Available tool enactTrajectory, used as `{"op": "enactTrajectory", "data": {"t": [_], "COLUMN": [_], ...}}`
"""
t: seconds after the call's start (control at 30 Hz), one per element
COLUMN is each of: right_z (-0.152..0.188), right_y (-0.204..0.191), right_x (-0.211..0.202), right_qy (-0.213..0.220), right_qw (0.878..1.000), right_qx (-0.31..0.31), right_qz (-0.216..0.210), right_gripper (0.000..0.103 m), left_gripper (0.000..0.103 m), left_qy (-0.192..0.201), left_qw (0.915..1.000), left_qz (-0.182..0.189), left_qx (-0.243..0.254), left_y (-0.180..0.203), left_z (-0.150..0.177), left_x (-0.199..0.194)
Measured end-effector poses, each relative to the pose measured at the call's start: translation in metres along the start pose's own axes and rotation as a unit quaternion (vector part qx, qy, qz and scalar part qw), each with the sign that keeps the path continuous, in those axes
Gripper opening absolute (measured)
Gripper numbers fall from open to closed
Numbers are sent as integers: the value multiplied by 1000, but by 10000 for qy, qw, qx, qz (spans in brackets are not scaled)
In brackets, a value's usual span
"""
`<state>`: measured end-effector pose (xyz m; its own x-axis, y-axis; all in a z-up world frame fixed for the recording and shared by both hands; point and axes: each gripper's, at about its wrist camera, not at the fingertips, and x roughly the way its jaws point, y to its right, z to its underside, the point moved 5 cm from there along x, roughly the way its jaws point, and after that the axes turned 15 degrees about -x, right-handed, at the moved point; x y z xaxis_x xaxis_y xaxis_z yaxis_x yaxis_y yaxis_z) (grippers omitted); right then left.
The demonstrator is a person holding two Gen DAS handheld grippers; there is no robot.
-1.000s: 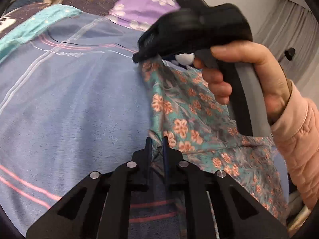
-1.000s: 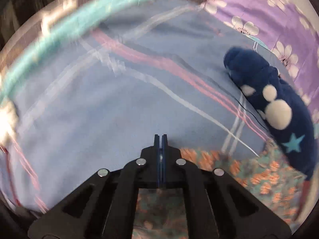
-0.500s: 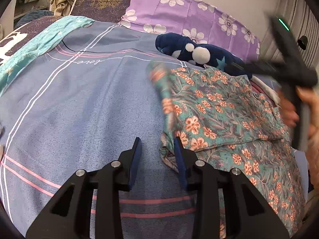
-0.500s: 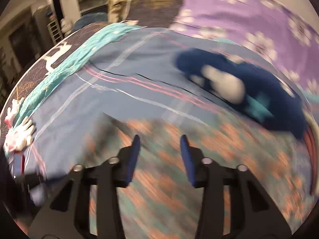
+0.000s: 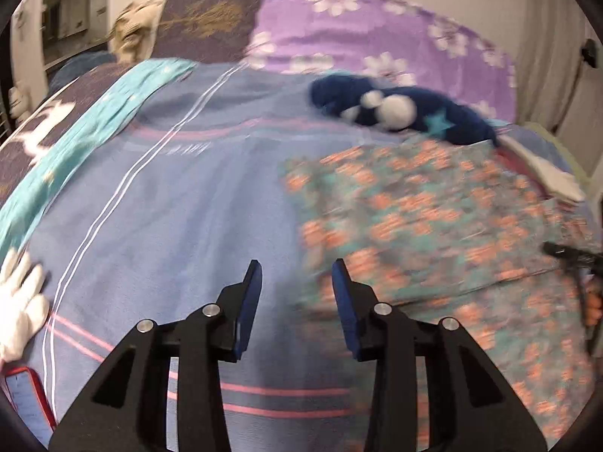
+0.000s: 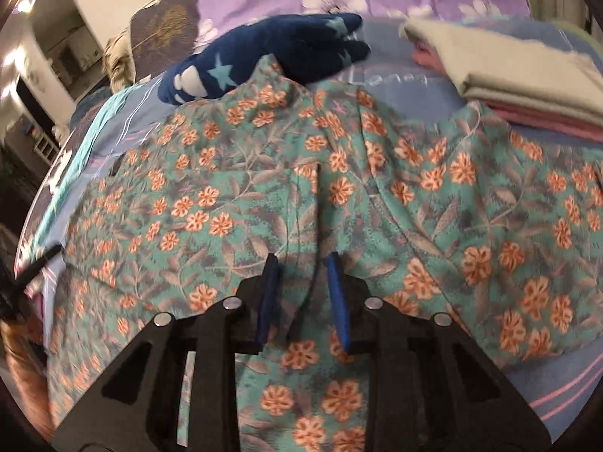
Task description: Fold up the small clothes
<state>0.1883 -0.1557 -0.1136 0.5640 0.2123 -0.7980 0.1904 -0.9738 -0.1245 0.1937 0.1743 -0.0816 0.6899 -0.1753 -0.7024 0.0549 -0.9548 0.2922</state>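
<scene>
Right claw closing over floral garment

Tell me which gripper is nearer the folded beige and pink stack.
Right. The right gripper is over the floral garment, jaws closing, with the stack just beyond. The left gripper is over the blue sheet off the garment's far edge.

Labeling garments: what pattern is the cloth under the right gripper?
Teal floral garment, orange-pink flowers with grey leaves; clearest in the right wrist view.
</scene>
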Motion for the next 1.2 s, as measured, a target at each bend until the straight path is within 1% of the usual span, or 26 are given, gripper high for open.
{"op": "enactTrajectory", "data": {"t": [0.1,0.17,0.23,0.3,0.37,0.4,0.43,0.47,0.5,0.53,0.57,0.6,0.63,0.67,0.7,0.73,0.77,0.8,0.87,0.9,0.97,1.03,1.07,1.13,1.17,1.2], "right_z": [-3,-3,3,14,30,36,43,52,60,68,74,77,80,81,82,81,81,80,83,82,78,67,57,36,28,15], "right_y": [2,14,38,69,110,120,134,145,154,163,169,173,179,186,193,199,202,208,219,220,216,198,186,152,143,120], "right_x": [-20,-37,-58,-73,-90,-93,-96,-96,-94,-94,-93,-94,-97,-103,-107,-112,-114,-117,-125,-127,-133,-134,-133,-129,-127,-123], "right_qy": [292,459,563,561,424,354,196,47,-65,-129,-114,-55,43,153,249,382,474,561,804,886,1192,1354,1402,1482,1506,1551], "right_qw": [9993,9972,9926,9869,9714,9658,9591,9559,9531,9498,9473,9478,9516,9536,9545,9564,9597,9621,9636,9632,9603,9595,9611,9651,9660,9676], "right_qx": [-97,-214,-261,-127,-38,-55,-92,-123,-152,-182,-212,-185,4,221,428,709,914,1159,1699,1867,2299,2399,2341,2158,2094,1948], "right_qz": [197,555,1041,1506,2336,2568,2822,2933,3022,3122,3194,3182,3074,2999,2942,2806,2613,2404,1902,1719,1035,589,436,-24,-177,-425], "right_gripper": [27,27,28,29,32,35,42,52,57,63,64,64,60,45,34,14,10,9,8,7,7,7,7,7,7,7], "left_gripper": [39,39,43,46,48,48,52,59,62,64,64,64,65,66,66,71,76,78,79,80,80,80,80,80,80,80], "left_qy": [-48,-142,-289,-491,-789,-965,-1099,-1122,-847,-750,-711,-710,-723,-746,-793,-832,-876,-915,-920,-913,-892,-882,-882,-881,-884,-889], "left_qw": [9991,9976,9954,9930,9902,9884,9872,9873,9887,9880,9874,9873,9877,9882,9886,9886,9879,9870,9867,9866,9866,9866,9866,9867,9867,9867], "left_qz": [325,498,662,790,861,816,692,510,411,324,241,215,247,313,429,532,657,774,798,772,724,714,725,787,820,866], "left_qx": [283,468,634,725,760,845,922,1004,1167,1314,1396,1405,1367,1304,1203,1140,1095,1070,1080,1111,1160,1172,1162,1116,1090,1051], "left_y": [42,70,100,125,144,153,156,159,164,167,169,169,167,165,162,160,160,159,161,162,164,165,164,163,162,162], "left_z": [-4,-1,7,18,31,41,50,57,62,65,66,66,66,66,64,64,64,64,64,65,67,66,66,66,66,65], "left_x": [-16,-16,-7,9,29,43,55,66,69,69,68,67,67,67,67,67,68,68,69,69,69,70,70,69,68,68]}}
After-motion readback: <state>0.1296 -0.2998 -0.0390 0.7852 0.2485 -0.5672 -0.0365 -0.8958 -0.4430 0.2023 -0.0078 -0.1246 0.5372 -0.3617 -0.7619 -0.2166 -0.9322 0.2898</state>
